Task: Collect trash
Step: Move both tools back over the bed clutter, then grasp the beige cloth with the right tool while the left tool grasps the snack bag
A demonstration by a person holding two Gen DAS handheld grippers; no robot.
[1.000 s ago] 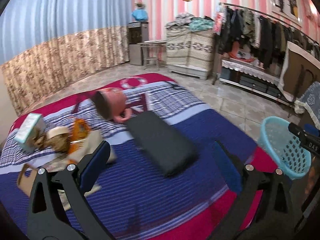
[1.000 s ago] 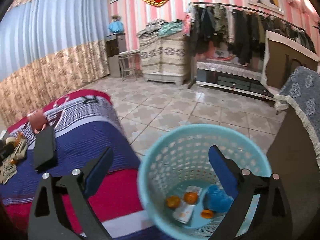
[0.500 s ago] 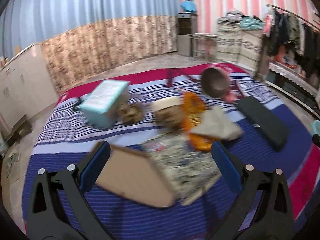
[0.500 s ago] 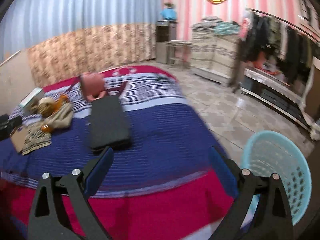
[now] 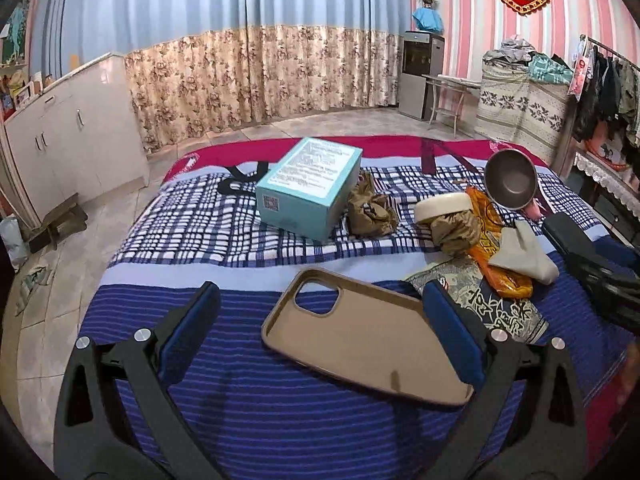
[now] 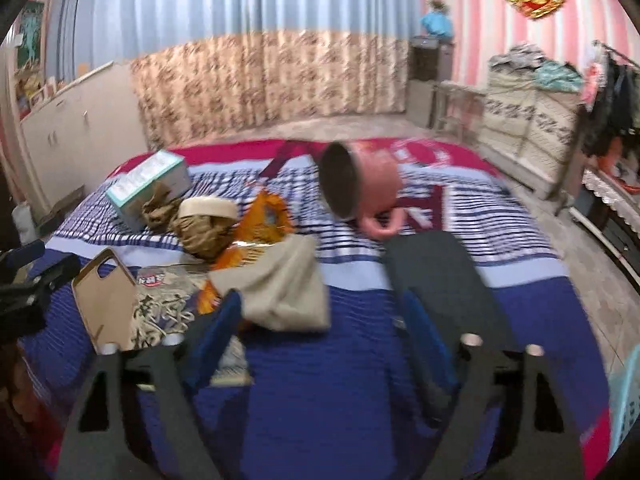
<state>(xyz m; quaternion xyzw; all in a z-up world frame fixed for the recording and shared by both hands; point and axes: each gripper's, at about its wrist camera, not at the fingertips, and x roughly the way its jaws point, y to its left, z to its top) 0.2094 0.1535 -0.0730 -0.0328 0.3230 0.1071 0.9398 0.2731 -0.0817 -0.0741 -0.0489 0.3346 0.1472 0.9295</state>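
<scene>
Both grippers had swung from the basket side back to the trash on the bed.

Half a second before, the left gripper [image 5: 320, 316] saw the phone case [image 5: 360, 340] blurred; now the case lay sharp between its wide-spread, empty fingers [image 5: 450, 332], low over the striped bedspread [image 5: 208, 224]. The right gripper [image 6: 320, 328], also wide and empty, hovered level above the beige cloth [image 6: 280, 284] and black case [image 6: 436, 280]; the blue basket [image 6: 626, 400] had slid to its right edge. Counted on the bed: one teal box [image 5: 310, 186], two crumpled brown papers [image 5: 370, 210], one orange wrapper [image 5: 490, 248], one printed packet [image 5: 488, 300], one pink mug [image 6: 360, 184], one phone case.
</scene>
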